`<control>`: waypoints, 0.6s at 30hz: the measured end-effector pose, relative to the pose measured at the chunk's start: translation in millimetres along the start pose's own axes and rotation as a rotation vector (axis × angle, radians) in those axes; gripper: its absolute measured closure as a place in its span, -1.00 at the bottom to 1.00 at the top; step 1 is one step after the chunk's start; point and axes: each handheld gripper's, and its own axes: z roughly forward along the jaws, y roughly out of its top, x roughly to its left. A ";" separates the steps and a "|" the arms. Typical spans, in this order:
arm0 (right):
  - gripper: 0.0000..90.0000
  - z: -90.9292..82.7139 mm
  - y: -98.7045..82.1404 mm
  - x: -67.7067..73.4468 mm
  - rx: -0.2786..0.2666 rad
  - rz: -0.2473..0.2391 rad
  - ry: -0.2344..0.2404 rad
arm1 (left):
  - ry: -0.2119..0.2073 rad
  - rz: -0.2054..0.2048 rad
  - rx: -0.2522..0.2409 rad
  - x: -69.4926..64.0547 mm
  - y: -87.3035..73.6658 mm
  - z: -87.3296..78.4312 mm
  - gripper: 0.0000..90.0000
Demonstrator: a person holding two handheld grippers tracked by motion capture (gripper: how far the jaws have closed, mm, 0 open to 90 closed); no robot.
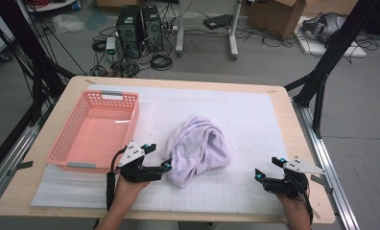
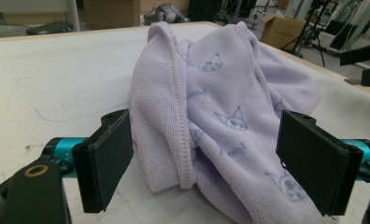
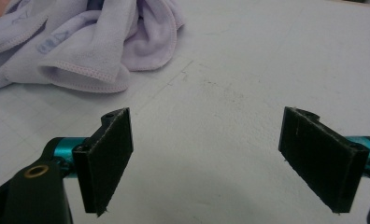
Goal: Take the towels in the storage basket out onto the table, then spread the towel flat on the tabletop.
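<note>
with jaws spread wide and nothing held, the left gripper (image 1: 160, 158) beside the lilac towel (image 1: 197, 148) should bite its hemmed fold (image 2: 176, 116) deep before clamping.

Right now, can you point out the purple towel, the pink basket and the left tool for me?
towel (image 1: 197, 148), high view, middle of the crumpled cloth.
basket (image 1: 132, 125), high view, right side wall.
left tool (image 1: 160, 157), high view, midway between its two tips.
</note>
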 end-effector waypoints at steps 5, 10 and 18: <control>-0.63 -0.2 -0.9 0.1 0.005 -0.005 0.000 | 0.004 0.000 0.000 0.3 0.4 -0.5 -0.56; -0.63 0.7 -0.8 1.2 0.003 -0.006 -0.001 | 0.006 -0.002 0.000 0.7 0.0 -0.5 -0.55; -0.64 11.0 -1.0 5.7 0.040 0.012 -0.011 | 0.002 -0.007 0.041 5.1 -1.6 3.1 -0.35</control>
